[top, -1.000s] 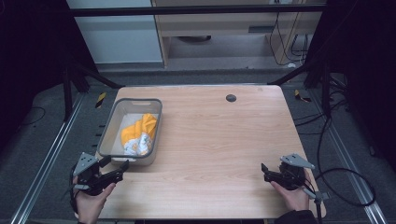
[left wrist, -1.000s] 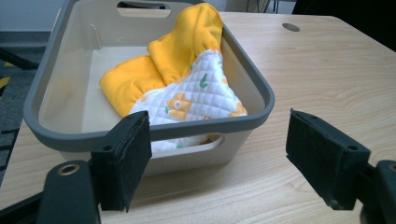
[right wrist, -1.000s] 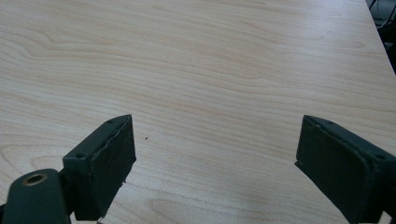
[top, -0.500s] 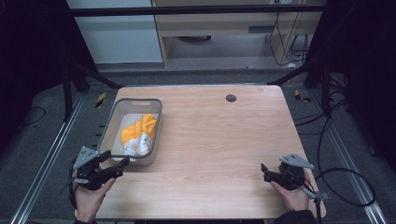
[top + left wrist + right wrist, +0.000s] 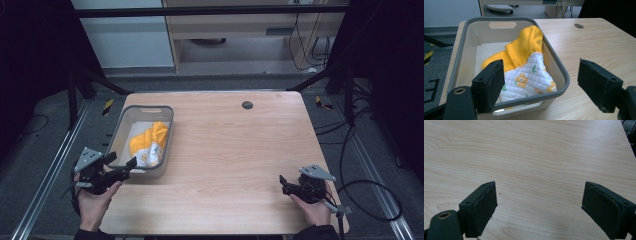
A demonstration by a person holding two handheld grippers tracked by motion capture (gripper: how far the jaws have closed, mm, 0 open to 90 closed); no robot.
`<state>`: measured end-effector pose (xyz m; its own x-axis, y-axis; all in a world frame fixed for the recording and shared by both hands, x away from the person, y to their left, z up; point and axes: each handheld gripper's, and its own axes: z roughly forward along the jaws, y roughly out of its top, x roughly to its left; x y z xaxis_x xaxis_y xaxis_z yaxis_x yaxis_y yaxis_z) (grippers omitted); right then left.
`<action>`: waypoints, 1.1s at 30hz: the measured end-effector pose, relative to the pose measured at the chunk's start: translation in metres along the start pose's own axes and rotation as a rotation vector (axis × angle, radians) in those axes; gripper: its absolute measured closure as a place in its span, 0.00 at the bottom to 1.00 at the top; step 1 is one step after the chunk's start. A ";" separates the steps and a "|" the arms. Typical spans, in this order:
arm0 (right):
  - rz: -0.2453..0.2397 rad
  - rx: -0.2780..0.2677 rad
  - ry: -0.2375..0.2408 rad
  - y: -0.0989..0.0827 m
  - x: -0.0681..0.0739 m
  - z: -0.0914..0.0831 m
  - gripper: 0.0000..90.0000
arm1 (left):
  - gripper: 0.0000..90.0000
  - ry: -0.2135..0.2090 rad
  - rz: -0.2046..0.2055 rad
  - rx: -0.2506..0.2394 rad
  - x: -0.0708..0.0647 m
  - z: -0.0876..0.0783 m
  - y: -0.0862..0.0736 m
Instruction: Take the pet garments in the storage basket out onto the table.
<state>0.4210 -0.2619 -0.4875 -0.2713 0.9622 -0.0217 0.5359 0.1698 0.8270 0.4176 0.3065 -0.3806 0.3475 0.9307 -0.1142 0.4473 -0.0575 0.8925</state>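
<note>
Work in hand: the left gripper (image 5: 131, 163) points at the grey plastic bin (image 5: 120, 131) holding a yellow and white quilted cloth (image 5: 148, 143) printed with small orange and green figures; getting that cloth out looks like the job.

Where the cloth lies: bunched inside the bin at the left of the light wooden table (image 5: 235, 150), resting against the bin's near and right walls; the yellow part rises toward the far end and the white quilted part (image 5: 529, 80) sits nearest the gripper.

Key relation: in the left gripper view the cloth is straight ahead and slightly below the jaws, just past the bin's near rim (image 5: 534, 98). Its long axis runs away from the gripper, along the bin's length. The rim stands between the jaws and the cloth, so the reach probably has to go over it and down.

Left gripper jaws: spread wide, holding nothing.

Right gripper (image 5: 283, 184): at the table's near right corner, well apart from the bin, jaws spread wide over bare wood, holding nothing.

Nearer hand: the left by far.

Writing: none legible on bin or cloth; the print is only pictures.
</note>
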 end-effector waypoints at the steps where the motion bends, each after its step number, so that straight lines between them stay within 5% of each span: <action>1: -0.003 0.000 0.000 0.000 0.000 0.000 0.14 | 0.24 -0.002 0.001 -0.008 0.000 0.000 0.003; 33: -0.003 0.001 0.006 0.001 0.000 0.001 0.15 | 0.21 0.025 0.048 0.060 -0.001 0.033 0.040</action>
<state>0.4225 -0.2614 -0.4877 -0.2777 0.9604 -0.0212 0.5358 0.1732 0.8264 0.4622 0.2919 -0.3594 0.3496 0.9350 -0.0602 0.4793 -0.1233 0.8689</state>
